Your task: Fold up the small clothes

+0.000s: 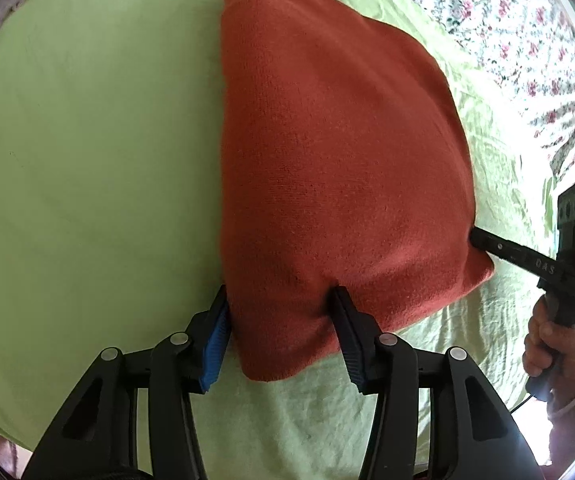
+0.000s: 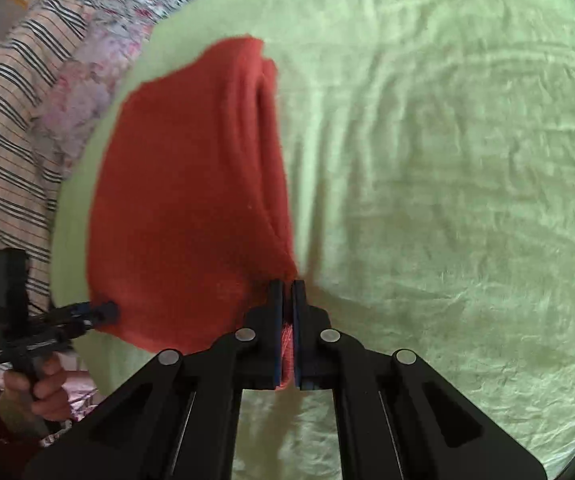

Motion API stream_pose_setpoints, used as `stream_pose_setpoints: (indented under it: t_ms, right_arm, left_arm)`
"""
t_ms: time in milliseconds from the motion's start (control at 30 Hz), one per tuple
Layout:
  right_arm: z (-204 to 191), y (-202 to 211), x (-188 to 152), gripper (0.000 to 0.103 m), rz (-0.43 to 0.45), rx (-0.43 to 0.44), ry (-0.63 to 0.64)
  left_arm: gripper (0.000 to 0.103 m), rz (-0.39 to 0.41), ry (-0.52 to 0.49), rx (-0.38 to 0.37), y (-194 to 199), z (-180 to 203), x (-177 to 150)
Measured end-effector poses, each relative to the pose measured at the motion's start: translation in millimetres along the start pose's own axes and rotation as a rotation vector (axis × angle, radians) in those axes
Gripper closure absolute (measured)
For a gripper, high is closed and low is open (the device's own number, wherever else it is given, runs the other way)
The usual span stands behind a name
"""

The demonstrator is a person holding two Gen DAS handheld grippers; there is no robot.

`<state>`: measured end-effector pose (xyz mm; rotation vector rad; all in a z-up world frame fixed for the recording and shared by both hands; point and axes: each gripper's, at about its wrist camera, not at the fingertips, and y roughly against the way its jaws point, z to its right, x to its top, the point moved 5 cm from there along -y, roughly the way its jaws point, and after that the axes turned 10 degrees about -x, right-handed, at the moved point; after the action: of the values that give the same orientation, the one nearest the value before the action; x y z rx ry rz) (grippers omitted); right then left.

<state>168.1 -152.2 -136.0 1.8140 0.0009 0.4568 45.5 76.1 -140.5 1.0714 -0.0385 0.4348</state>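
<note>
Soft, even daylight fills both views. The right wrist view is smeared by motion blur; the left is sharp. Fisheye bending and dark vignetting crowd the edges, with white glare at the left view's right rim.

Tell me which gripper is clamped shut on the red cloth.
The right gripper: its fingers pinch a corner of the red cloth between them. The left gripper stands open, its fingers straddling the cloth's near edge.
</note>
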Motion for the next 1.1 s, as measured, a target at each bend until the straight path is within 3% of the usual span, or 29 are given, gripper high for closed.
stream_pose_setpoints:
  t_ms: [167,367,533,667,733,800,1100]
  right_arm:
    - [-1.7,0.4,1.4,0.098,-0.008,-0.001,-0.023]
    - [0.0,38.4,21.7,0.097,0.092,0.027,-0.048]
    - [-36.7,33.8,50.9,0.097,0.119,0.083,0.025]
    - [-55.2,0.0,80.2,0.097,0.116,0.087,0.055]
    - [-52.3,-14.2,90.3,0.098,0.112,0.052,0.052]
    - [-47.1,-35.9,97.6,0.103,0.08,0.014,0.05]
    - [-34.4,-37.6,103.3,0.103,0.102,0.065,-0.013]
  left_arm:
    - [0.054,-0.011,-0.015,0.012,12.8,5.0,-0.1]
    - [0.054,0.113,-0.016,-0.064,55.0,7.3,31.7]
    - [0.054,0.176,-0.076,-0.082,49.5,19.8,73.4]
    - [0.055,0.171,-0.068,-0.083,26.3,13.5,99.9]
    - [0.069,0.13,-0.051,-0.027,4.6,0.2,107.7]
    - [0.07,0.131,-0.047,-0.018,-5.2,-6.9,111.0]
    - [0.07,0.129,-0.07,-0.018,11.5,3.8,95.5]
